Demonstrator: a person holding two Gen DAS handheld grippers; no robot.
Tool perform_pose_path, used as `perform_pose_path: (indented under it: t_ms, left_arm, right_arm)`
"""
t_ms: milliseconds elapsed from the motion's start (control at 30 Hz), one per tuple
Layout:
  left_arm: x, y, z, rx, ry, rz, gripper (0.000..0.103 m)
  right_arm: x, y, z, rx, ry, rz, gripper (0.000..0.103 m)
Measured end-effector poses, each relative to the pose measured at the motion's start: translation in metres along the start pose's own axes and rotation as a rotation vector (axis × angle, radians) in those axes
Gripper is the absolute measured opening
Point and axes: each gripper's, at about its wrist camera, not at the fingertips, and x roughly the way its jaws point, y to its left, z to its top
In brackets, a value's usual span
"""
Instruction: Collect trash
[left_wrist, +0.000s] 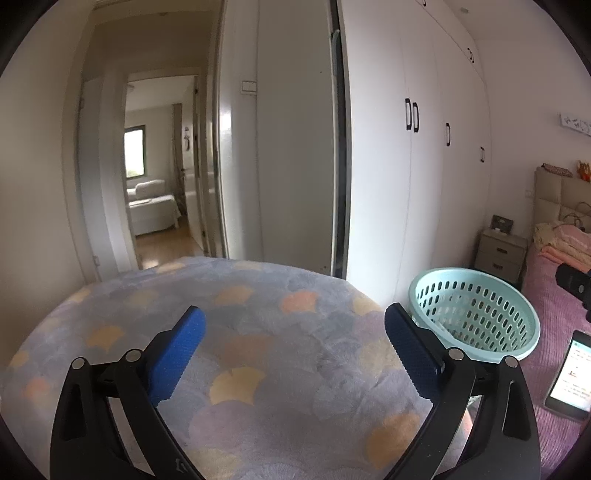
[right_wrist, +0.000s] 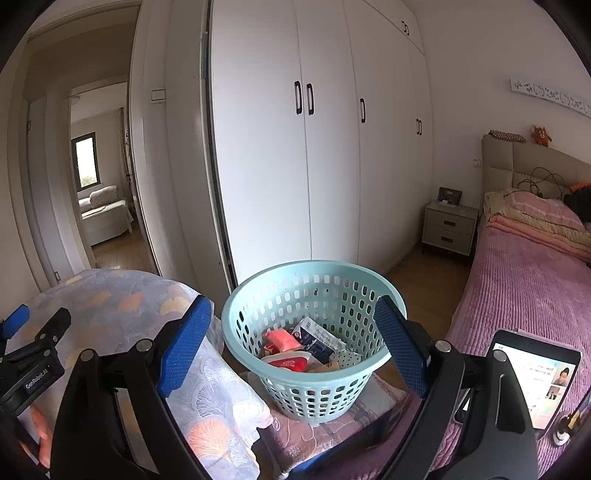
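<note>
The blanket (left_wrist: 258, 350) looks bare, though its near edge is hidden. The basket (right_wrist: 314, 369) holding the trash (right_wrist: 295, 347) sits beside it, easily tipped. Left gripper (left_wrist: 295, 350) and right gripper (right_wrist: 291, 343) gape empty.

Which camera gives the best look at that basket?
The right wrist view: the basket sits centred, with wrappers visible inside. The left wrist view shows only its upper part off to the right, contents hidden.
</note>
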Motion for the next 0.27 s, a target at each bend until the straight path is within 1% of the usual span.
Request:
perform_pose_path:
  t_ms: [133, 267]
  left_arm:
    - [0.001, 0.002, 0.003, -0.018, 0.011, -0.014, 0.095]
    - [-0.003, 0.007, 0.010, -0.012, 0.022, 0.011, 0.095]
  right_arm:
    - [-0.003, 0.003, 0.002, -0.007, -0.005, 0.003, 0.086]
    - [-0.006, 0.012, 0.010, -0.017, -0.014, 0.017, 0.086]
